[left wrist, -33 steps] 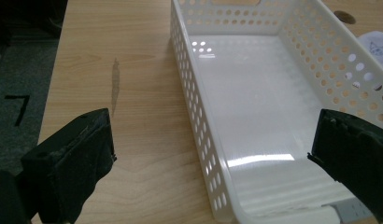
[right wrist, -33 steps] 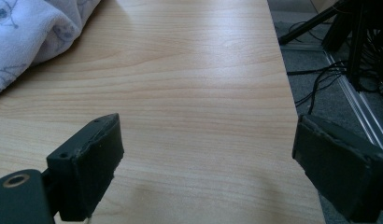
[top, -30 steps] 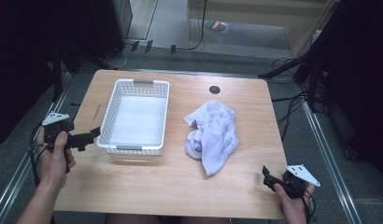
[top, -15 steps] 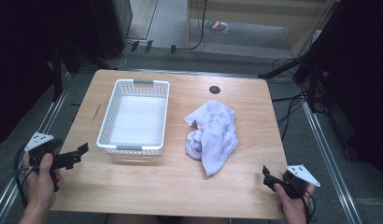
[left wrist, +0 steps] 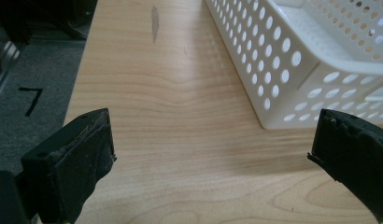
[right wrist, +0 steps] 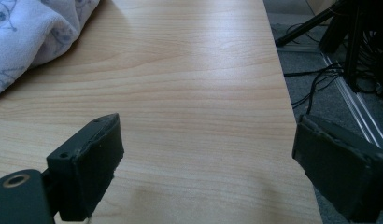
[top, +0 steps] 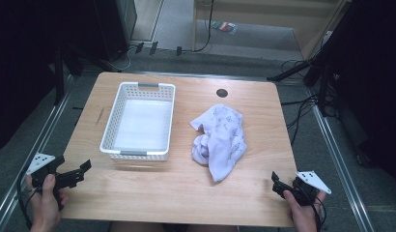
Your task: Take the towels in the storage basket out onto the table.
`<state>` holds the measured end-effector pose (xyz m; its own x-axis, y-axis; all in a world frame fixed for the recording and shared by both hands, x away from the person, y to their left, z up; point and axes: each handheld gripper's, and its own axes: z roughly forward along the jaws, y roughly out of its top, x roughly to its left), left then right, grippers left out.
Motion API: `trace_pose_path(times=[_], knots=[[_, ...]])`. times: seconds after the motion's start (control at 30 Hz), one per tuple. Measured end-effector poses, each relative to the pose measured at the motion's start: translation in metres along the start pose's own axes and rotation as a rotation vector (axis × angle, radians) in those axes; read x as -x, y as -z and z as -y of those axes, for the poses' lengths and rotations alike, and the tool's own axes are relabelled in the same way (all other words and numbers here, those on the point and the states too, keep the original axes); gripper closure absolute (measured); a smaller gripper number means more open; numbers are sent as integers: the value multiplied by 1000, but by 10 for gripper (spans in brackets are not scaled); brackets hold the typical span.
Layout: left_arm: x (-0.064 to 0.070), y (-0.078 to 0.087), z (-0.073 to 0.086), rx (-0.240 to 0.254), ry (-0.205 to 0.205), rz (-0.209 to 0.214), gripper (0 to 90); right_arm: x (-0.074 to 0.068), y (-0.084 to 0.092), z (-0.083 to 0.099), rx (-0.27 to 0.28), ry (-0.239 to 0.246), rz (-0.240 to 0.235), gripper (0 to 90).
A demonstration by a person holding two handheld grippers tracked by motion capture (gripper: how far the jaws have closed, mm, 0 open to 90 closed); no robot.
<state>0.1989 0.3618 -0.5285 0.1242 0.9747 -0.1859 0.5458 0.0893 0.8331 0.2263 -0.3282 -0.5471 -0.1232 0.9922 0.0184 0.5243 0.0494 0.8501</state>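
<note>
A white perforated basket [top: 134,154] stands empty on the left half of the wooden table [top: 263,111]. To its right lies a crumpled pale lilac cloth [top: 220,140] with a faint print. My left gripper [top: 82,171] hovers at the table's near left corner, open, with nothing between its jaws. In the left gripper view its jaws [left wrist: 213,135] point along the bare wood beside the basket's corner [left wrist: 297,60]. My right gripper [top: 276,183] sits at the near right edge, open and empty [right wrist: 208,130]; the cloth [right wrist: 31,32] lies ahead to its left.
A round black cable hole [top: 221,93] sits at the table's far middle. Metal rails [top: 331,145] run along both sides, with cables and stand legs [top: 302,72] on the floor to the right. A dark scuff [left wrist: 154,23] marks the wood left of the basket.
My left gripper has drawn back from beside the basket's near left corner to the table's near left corner. The right gripper, basket and cloth have stayed where they were.
</note>
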Motion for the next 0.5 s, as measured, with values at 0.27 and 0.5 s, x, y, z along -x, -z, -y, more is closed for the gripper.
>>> trace_pose_path(times=[0.27,0.5], knots=[[-2,-12,14,-32,-20,-6,0,0,0,0,2,1,1,87],[1,-15,17,-25,-26,11,0,-1,0,0,1,0,5,88]])
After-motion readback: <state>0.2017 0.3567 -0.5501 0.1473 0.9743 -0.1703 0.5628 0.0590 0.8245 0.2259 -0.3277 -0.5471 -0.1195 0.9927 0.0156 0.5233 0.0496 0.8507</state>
